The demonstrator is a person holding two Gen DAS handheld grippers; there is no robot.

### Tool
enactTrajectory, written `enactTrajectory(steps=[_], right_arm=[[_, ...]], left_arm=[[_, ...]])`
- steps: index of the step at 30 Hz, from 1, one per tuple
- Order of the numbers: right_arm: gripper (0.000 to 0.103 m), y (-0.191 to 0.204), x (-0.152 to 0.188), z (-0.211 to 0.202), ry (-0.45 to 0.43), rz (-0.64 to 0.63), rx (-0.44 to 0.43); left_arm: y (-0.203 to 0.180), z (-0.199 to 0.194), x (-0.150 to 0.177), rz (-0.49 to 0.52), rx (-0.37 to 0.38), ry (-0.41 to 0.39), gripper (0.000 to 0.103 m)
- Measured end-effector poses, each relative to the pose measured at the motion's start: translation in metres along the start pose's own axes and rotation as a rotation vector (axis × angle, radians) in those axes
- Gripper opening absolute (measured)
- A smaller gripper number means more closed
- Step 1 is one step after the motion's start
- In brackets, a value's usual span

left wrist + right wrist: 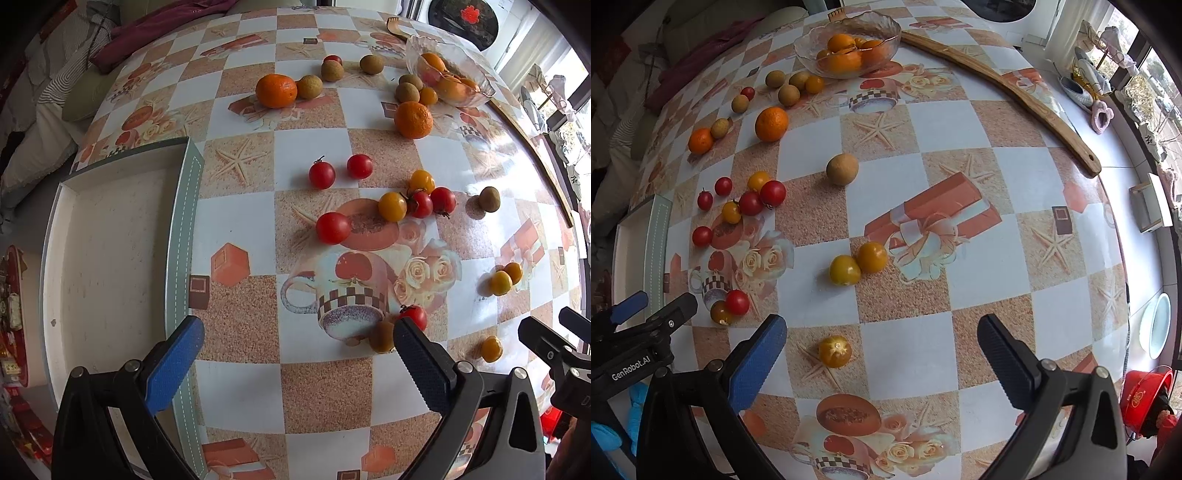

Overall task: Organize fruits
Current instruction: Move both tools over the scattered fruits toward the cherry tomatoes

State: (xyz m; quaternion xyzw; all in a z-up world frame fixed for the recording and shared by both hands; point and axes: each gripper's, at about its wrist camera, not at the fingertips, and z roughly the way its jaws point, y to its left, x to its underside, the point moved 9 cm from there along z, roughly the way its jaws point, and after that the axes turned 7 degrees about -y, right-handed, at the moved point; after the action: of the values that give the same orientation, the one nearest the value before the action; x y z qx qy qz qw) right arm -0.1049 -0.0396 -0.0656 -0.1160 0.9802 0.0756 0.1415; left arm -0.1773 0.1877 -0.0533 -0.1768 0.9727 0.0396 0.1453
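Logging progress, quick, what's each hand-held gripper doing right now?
Left hand-held gripper: open, holding nothing.
Right hand-held gripper: open, holding nothing.

I see my left gripper (298, 363) spread wide above the table (314, 387); white tray (110, 251) at left, tomatoes (333, 228) scattered ahead.

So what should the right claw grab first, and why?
Probably ease the right gripper forward and down around the small yellow tomato. It lies alone just ahead between the open fingers, nothing touching it. Both grippers are empty, and the white tray holds no fruit yet.
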Motion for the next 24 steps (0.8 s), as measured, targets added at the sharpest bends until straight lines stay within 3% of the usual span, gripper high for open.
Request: enactTrajectory(steps=[24], right_arm=[[0.103, -0.005, -0.002, 0.002, -0.011, 0.008, 0.011]], left_arm=[[-0.005, 0.004, -0.004, 0.001, -0.005, 0.003, 0.103]])
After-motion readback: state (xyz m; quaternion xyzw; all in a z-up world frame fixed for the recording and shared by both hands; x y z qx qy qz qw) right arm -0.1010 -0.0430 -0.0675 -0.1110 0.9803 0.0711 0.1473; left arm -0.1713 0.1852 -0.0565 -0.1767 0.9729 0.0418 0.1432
